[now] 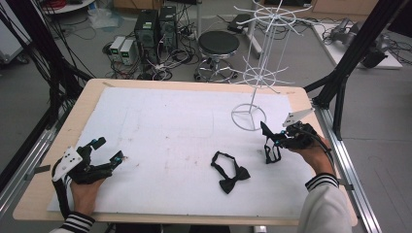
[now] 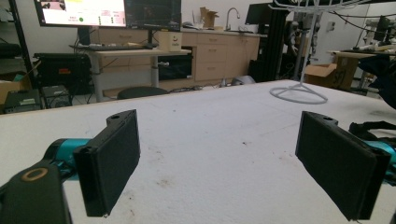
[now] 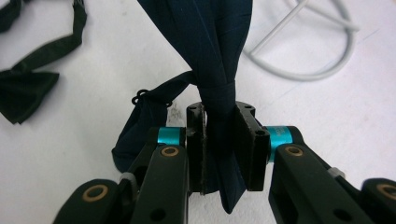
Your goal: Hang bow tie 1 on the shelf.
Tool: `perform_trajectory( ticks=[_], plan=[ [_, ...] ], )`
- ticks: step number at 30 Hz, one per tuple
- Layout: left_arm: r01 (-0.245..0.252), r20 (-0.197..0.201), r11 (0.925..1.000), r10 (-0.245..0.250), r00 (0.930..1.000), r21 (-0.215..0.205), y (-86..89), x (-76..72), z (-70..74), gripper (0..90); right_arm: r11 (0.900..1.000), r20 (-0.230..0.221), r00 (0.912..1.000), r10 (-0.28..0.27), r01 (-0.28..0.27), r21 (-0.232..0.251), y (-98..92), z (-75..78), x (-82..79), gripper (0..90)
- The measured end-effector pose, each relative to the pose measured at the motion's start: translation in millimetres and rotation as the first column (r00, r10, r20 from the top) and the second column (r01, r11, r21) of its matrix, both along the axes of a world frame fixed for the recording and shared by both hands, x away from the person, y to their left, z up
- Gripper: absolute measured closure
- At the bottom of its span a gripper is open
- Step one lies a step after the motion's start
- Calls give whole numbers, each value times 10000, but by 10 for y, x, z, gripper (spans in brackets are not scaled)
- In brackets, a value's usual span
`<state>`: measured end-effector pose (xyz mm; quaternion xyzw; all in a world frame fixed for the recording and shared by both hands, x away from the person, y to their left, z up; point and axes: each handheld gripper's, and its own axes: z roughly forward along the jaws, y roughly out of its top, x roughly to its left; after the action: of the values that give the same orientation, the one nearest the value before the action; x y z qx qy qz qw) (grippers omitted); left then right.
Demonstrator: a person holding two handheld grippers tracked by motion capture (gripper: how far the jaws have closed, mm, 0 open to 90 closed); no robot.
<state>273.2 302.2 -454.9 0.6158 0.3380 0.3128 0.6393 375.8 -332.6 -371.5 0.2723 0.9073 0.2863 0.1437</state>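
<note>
— Fingers first, each gripper?

— Right gripper (image 3: 219, 149) pads (image 3: 195, 149): pressed onto the knot of a dark navy bow tie (image 3: 210, 56), pinching it. Seen from above, same right gripper (image 1: 281, 139) near the table's right edge, bow tie (image 1: 270, 145) dangling from it, strap hanging toward the white mat (image 1: 160, 126).

— And the left?

— Left gripper (image 2: 233, 163) pads (image 2: 112, 161): spread wide, holding nothing. From above, left gripper (image 1: 104, 150) low over the mat's near left corner, hand (image 1: 86, 191) behind it.

— Anything else on the mat?

— Second black bow tie (image 1: 230, 173) lying flat, near centre, left of the held one. White wire display rack (image 1: 257, 73) standing at the far right, round base (image 1: 248, 117) just beyond the right gripper. Wooden table (image 1: 87, 97) beneath the mat.
</note>
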Motion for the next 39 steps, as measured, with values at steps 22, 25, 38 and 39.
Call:
perform_trajectory(
  ticks=[22, 25, 38, 39],
  plan=[
    [15, 38, 10000, -15, 10000, 75, 0, -3, 0, 143, 9510, 1339, 9823, -1309, 863, 2969, -165, 231, -137, 753],
    [5, 36, 10000, -6, 10000, 52, -1, -3, 0, 143, 9347, 1447, 9771, -1557, 984, 3416, -187, 261, -153, 753],
    [-4, 26, 10000, 4, 10000, 48, -1, -4, 0, 143, 8456, 1959, 9466, -2559, 1209, 5199, -304, 416, -239, 752],
    [0, 30, 10000, 0, 10000, 52, -1, -3, 0, 143, 8403, 2028, 9439, -2607, 1185, 5291, -307, 433, -241, 753]
  ],
)
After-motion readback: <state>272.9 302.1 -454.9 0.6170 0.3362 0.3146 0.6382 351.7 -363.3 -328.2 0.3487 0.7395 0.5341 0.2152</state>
